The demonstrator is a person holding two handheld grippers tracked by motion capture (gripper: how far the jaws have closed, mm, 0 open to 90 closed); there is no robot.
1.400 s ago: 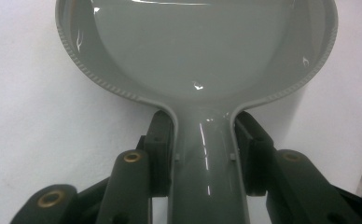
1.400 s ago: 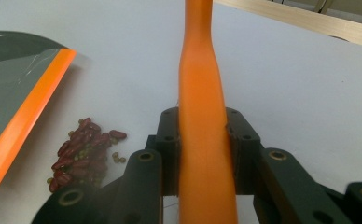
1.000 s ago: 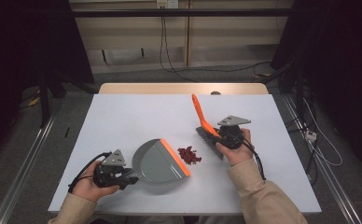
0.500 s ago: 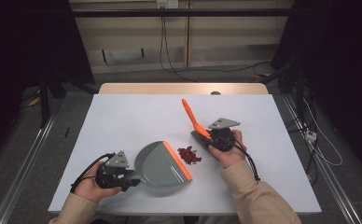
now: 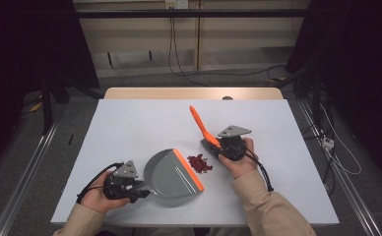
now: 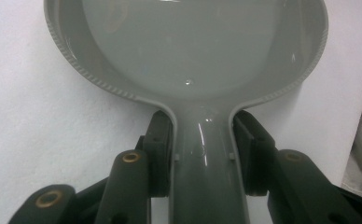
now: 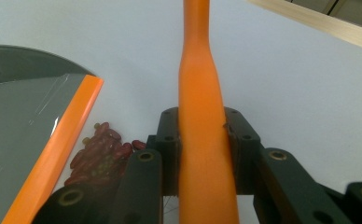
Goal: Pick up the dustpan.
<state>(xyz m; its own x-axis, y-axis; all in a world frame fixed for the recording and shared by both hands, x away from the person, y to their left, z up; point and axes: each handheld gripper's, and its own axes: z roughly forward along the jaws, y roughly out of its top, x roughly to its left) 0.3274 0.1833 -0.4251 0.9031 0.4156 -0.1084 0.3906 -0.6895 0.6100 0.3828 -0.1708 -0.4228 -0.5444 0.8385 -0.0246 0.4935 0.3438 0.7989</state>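
A grey dustpan (image 5: 172,174) with an orange lip (image 5: 188,169) lies flat on the white table (image 5: 130,123). My left gripper (image 5: 139,189) is shut on its handle (image 6: 202,154), a pad on each side. A small heap of dark red beans (image 5: 200,163) sits just right of the lip and shows again, as beans (image 7: 100,151), beside the lip (image 7: 58,149). My right gripper (image 5: 218,147) is shut on the orange handle of a brush (image 5: 201,125), which slants up and to the far left. That handle (image 7: 202,116) runs between the pads. The brush head is hidden behind the gripper.
The table's wooden far edge (image 5: 194,93) borders a floor with cables. Bare white tabletop stretches left and behind the dustpan. The near edge runs close under both forearms.
My right gripper has slid left toward the beans, and the brush handle has swung from upright to leaning left. The left gripper and dustpan have held still.
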